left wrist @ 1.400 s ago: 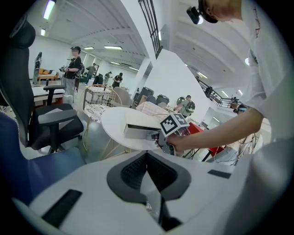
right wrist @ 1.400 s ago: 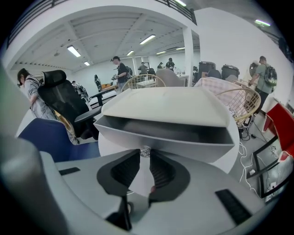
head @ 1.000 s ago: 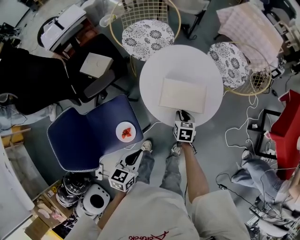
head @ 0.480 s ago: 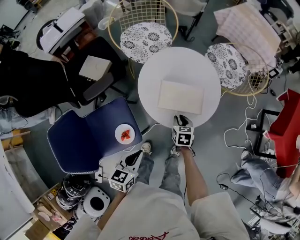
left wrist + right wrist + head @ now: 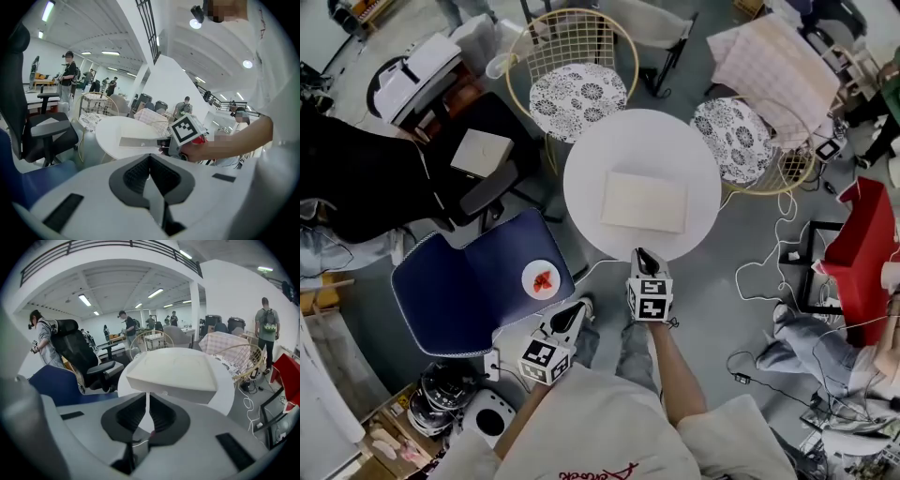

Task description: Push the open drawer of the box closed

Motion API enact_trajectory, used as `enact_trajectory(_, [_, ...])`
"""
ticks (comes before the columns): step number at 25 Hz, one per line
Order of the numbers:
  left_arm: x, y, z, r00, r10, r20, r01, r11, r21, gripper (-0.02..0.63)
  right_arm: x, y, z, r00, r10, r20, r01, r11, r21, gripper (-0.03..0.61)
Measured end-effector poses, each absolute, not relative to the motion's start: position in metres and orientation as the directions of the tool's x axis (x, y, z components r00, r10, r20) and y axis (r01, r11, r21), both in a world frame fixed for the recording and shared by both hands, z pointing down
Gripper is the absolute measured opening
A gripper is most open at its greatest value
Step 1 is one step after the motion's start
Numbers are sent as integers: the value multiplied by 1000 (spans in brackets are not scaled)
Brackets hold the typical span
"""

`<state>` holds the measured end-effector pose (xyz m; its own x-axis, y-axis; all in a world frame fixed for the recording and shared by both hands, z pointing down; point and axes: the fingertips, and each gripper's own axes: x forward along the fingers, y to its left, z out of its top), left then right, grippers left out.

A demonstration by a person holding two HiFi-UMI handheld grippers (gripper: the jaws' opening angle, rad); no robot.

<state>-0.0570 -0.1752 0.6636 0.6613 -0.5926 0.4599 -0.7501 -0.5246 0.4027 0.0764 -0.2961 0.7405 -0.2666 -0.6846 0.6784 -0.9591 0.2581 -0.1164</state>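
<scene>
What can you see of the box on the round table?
The box is a flat, cream-white rectangle with rounded edges, matte like plastic. It lies level near the middle of the white round table. Its near face looks flush, with what seems a small knob low at its centre; nothing juts from that face. Its top is bare; only the table touches it.

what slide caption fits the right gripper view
Right gripper, jaws closing on nothing, faces the white box on the round table.
</scene>
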Motion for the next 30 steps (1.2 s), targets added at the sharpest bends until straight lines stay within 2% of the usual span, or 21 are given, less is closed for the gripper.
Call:
enact_trajectory(10, [-47,-204,599,756,-565,329,-654,-675,342,12,42,-234,619,-324,-767,553,-933,357,-51,17])
enact_trajectory(17, [-53,-189,576,812,-506,289,-580,-755,307,12,43,-186,589,-226,-827,515,-968,249,-25,17])
enact_trajectory(30, [-47,-135,555,781,-562,272,-621,-744,246,12,59,-135,550,-226,-889,398,-971,240,-16,17])
